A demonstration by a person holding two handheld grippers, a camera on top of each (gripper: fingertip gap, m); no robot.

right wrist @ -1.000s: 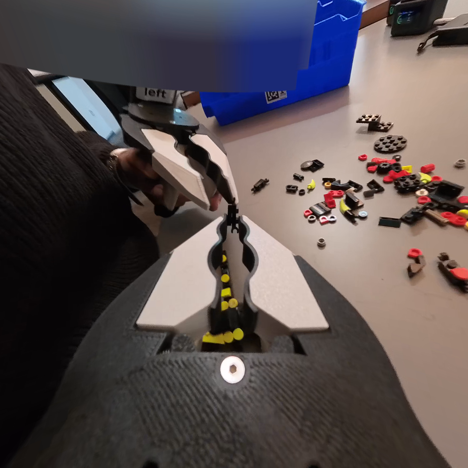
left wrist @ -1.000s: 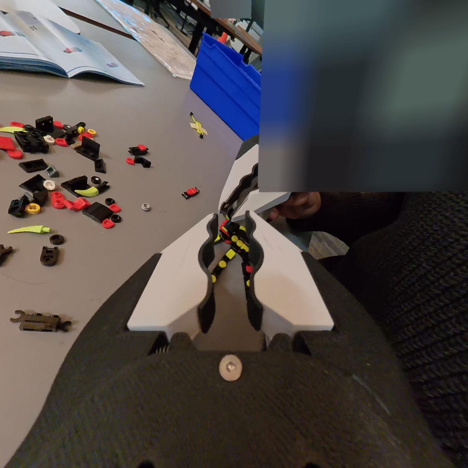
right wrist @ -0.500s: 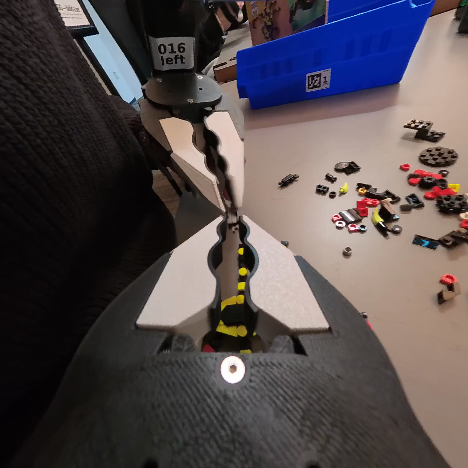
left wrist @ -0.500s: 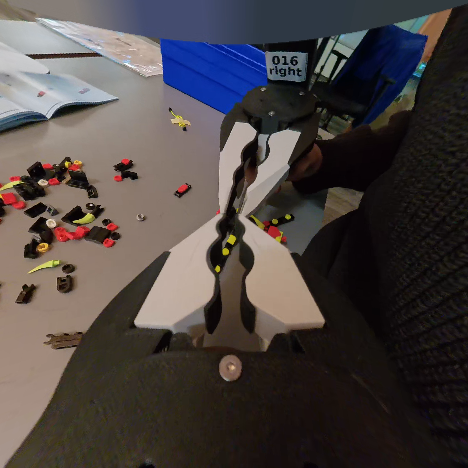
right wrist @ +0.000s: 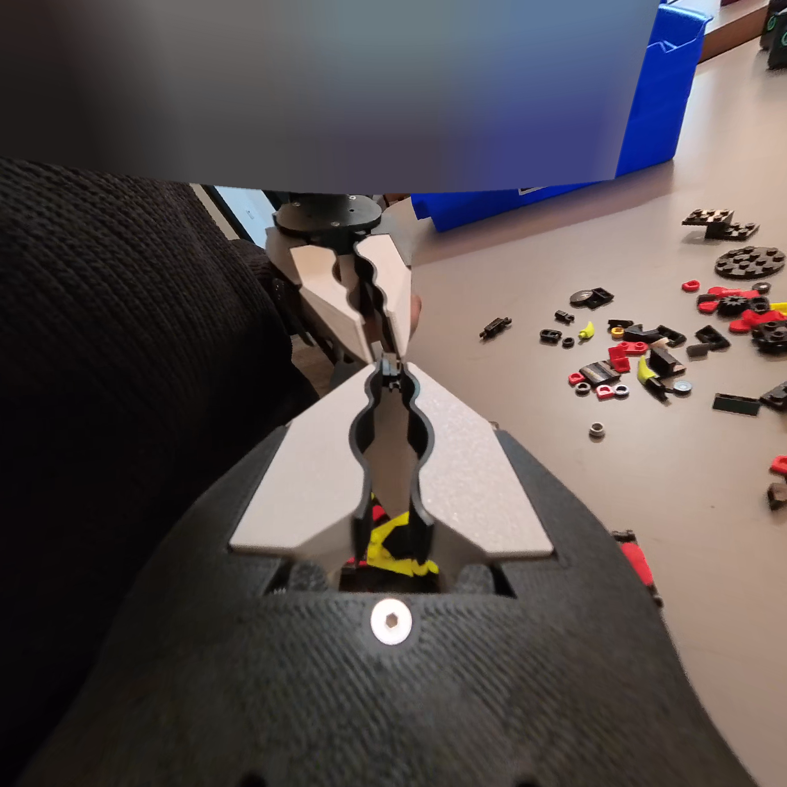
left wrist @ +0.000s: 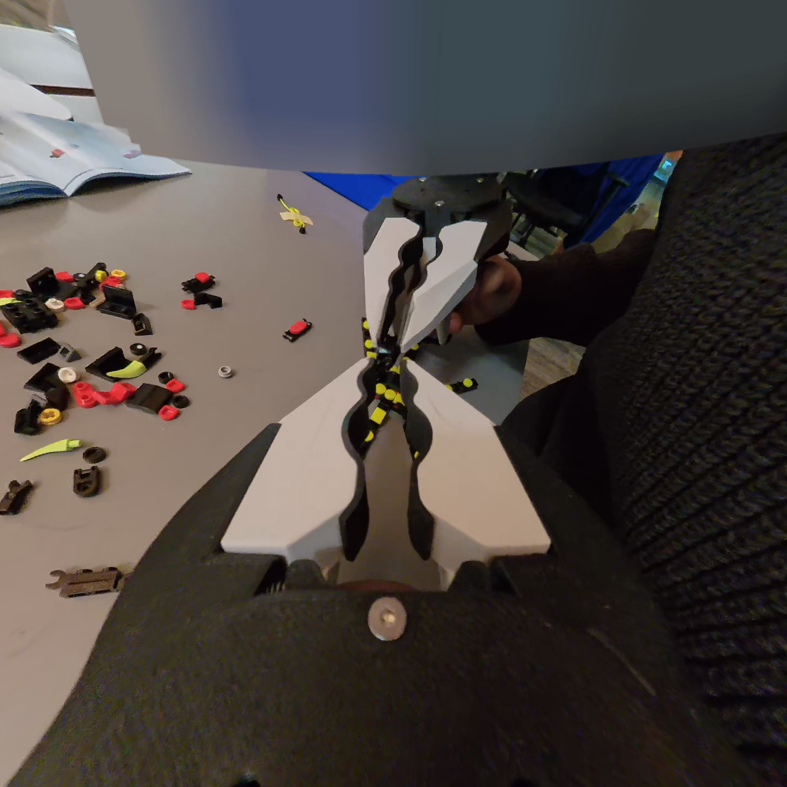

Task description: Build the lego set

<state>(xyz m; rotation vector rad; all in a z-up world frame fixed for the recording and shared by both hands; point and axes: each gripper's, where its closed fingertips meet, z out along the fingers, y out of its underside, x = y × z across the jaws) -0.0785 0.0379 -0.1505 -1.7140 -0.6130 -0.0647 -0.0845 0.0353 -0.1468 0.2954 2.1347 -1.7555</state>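
Note:
My left gripper (left wrist: pixel 385 364) is shut on a black, yellow and red lego assembly (left wrist: pixel 380 411) that hangs below its tips, held in the air off the table's near edge. My right gripper (right wrist: pixel 389 366) is shut on a small black piece (right wrist: pixel 389 374) and meets the left gripper (right wrist: pixel 385 351) tip to tip. In the left wrist view the right gripper (left wrist: pixel 389 340) points straight back at me. The assembly shows blurred below the right fingers (right wrist: pixel 392 549). The joint between piece and assembly is hidden by the fingertips.
Loose black, red and yellow pieces (left wrist: pixel 106 374) lie scattered on the grey table (left wrist: pixel 213 238), also in the right wrist view (right wrist: pixel 639 362). A blue bin (right wrist: pixel 656 127) and an open booklet (left wrist: pixel 64 162) lie farther back. A person's dark sweater (left wrist: pixel 681 426) is close beside both grippers. Only a small space, under 4 cm, lies between the two pairs of fingers.
The right gripper swung from a slanted approach to face the left gripper head-on. Both stay shut and tip to tip. The assembly hangs lower in the right wrist view.

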